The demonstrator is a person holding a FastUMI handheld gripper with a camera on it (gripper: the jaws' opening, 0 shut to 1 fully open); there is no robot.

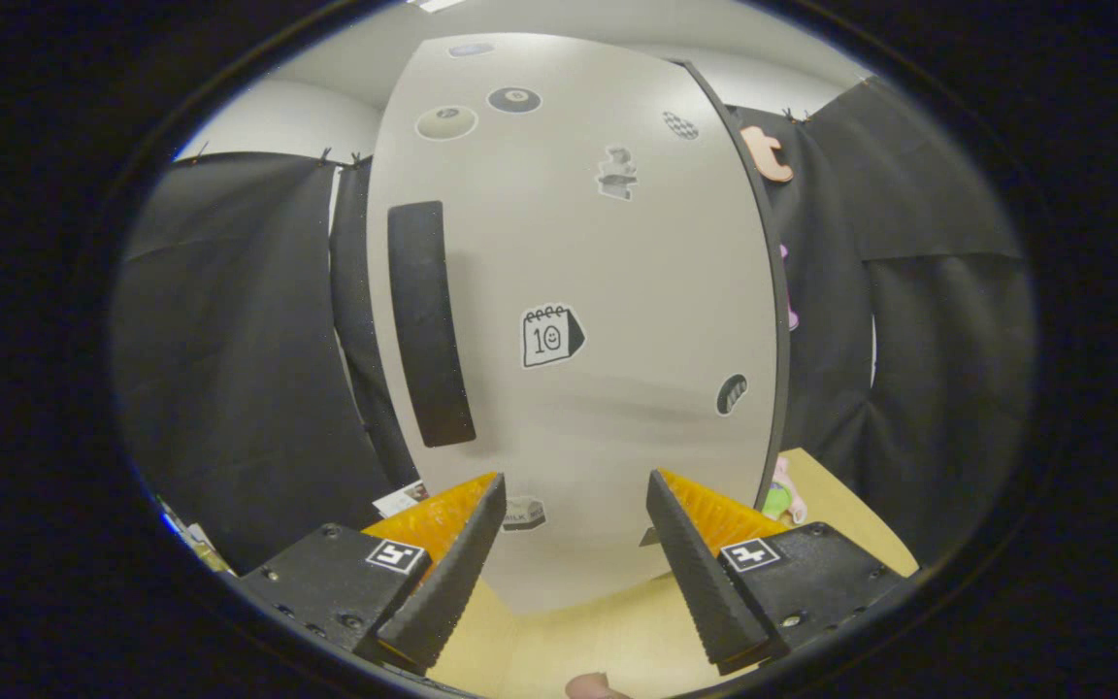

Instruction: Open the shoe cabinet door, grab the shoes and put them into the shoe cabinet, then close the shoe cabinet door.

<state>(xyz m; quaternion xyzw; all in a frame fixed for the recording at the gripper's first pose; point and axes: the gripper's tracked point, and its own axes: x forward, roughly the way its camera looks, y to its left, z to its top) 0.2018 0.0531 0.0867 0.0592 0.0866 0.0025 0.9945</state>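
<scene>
The shoe cabinet door (569,320) fills the space just ahead of my fingers. It is a pale grey panel with several stickers and a long black vertical handle (428,325) near its left side. The door looks shut against the cabinet. My gripper (574,495) is open, its fingers spread wide with nothing between them. The handle lies beyond and a little left of the left finger. A bit of a pink and green shoe (784,495) peeks out past the door's lower right corner, beyond the right finger.
The cabinet stands on a light wooden floor (598,641). Black cloth walls (229,369) hang on both sides of it. Some small cards (402,498) lie by the cabinet's lower left corner. A fingertip (593,687) shows below the fingers.
</scene>
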